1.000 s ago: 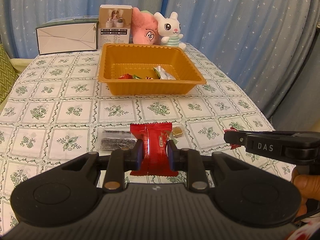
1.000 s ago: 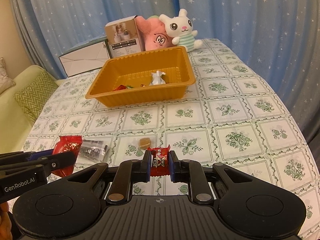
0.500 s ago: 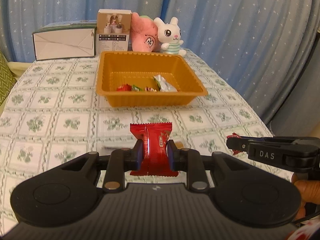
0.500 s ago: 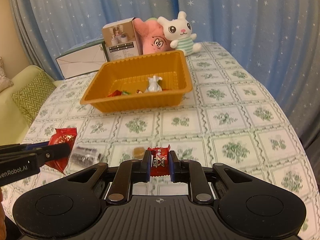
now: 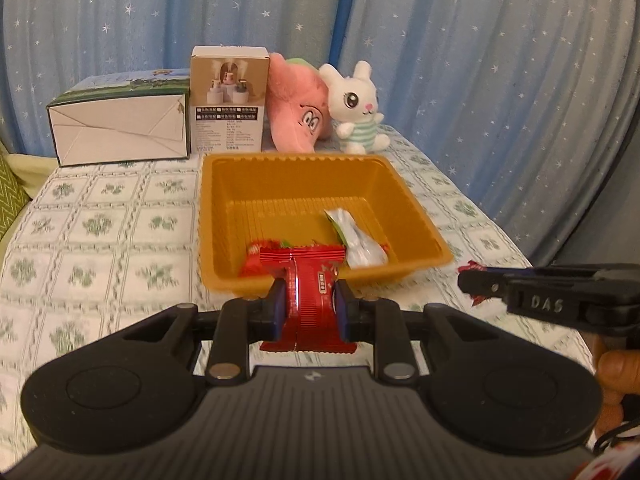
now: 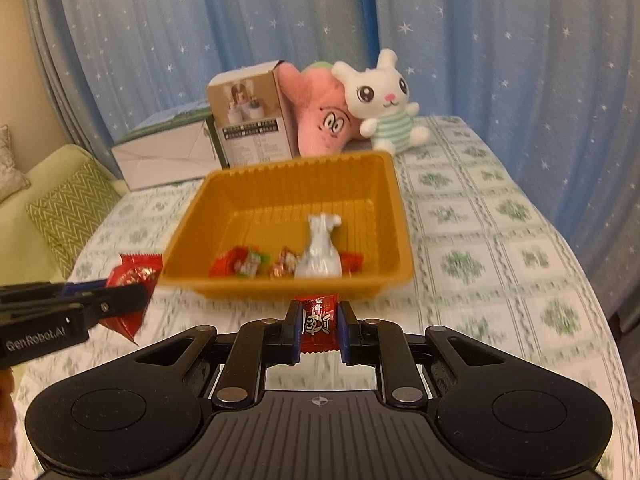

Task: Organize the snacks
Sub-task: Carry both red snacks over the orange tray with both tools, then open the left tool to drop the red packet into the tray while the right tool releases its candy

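Note:
My left gripper [image 5: 309,305] is shut on a large red snack packet [image 5: 308,292], held just short of the near wall of the orange tray [image 5: 416,208]. My right gripper [image 6: 319,322] is shut on a small red candy [image 6: 318,314], also just before the tray's [image 6: 394,200] near rim. Inside the tray lie a white-green sachet [image 5: 360,240], seen again as the sachet [image 6: 320,252], and several small red and green wrapped candies [image 6: 248,262]. Each gripper shows in the other's view: the right one [image 5: 476,282] at the right edge, the left one [image 6: 132,292] with its red packet at the left edge.
Behind the tray stand a white carton [image 5: 120,128], a brown product box [image 5: 228,100], a pink plush [image 5: 298,108] and a white bunny plush [image 5: 356,108]. Blue star curtains hang behind the table. A green sofa [image 6: 60,200] sits to the left. A hand [image 5: 616,376] holds the right gripper.
Both grippers have moved forward across the table toward the orange tray with their snacks still held; the dark packet and small brown candy left on the cloth have dropped out of view.

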Tool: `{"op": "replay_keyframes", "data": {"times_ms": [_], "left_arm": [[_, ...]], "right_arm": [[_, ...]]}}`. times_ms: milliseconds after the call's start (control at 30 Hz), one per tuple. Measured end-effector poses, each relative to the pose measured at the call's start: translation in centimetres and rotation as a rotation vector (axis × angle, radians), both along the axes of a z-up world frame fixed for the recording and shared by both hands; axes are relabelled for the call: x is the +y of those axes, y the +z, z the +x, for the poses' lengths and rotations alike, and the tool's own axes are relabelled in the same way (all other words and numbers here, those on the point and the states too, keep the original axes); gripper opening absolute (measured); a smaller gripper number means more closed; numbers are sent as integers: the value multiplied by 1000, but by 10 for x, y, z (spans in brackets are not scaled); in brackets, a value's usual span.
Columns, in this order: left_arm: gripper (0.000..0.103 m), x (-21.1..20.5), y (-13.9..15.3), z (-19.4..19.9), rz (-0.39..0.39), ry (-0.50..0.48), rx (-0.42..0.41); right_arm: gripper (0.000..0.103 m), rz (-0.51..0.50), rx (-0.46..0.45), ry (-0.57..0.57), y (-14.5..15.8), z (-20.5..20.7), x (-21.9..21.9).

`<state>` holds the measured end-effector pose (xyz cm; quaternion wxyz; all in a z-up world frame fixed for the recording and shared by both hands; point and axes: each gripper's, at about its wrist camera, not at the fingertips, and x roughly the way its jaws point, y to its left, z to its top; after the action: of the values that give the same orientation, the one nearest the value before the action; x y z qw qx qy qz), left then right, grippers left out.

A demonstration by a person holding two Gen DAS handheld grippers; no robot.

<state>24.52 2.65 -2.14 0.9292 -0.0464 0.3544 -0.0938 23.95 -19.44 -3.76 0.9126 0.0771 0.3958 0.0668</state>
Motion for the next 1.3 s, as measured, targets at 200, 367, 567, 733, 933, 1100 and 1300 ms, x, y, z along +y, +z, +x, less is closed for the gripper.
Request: {"op": "replay_keyframes", "data": {"times_ms": [200,367,567,733,933,1100,1300], "left_arm": [[22,7,-1,40,9,5,1],[22,11,-6,71,-5,10,18],[22,14,-17,97,-3,12,43],[32,16,-25,110,13,12,53],[40,31,-24,98,4,40,39],[46,43,-23,82,-10,74,32],[48,51,-23,67,-33,104,27]], "right_arm": [[18,28,-12,9,6,44,3],[18,49,-1,22,3,76,9],[18,62,12,11,-3,98,12],[18,55,21,4,-9,103,11],[18,60,34,-1,-15,104,8],[18,76,42,3,-17,107,10],[18,138,46,48,-15,116,20]]}}
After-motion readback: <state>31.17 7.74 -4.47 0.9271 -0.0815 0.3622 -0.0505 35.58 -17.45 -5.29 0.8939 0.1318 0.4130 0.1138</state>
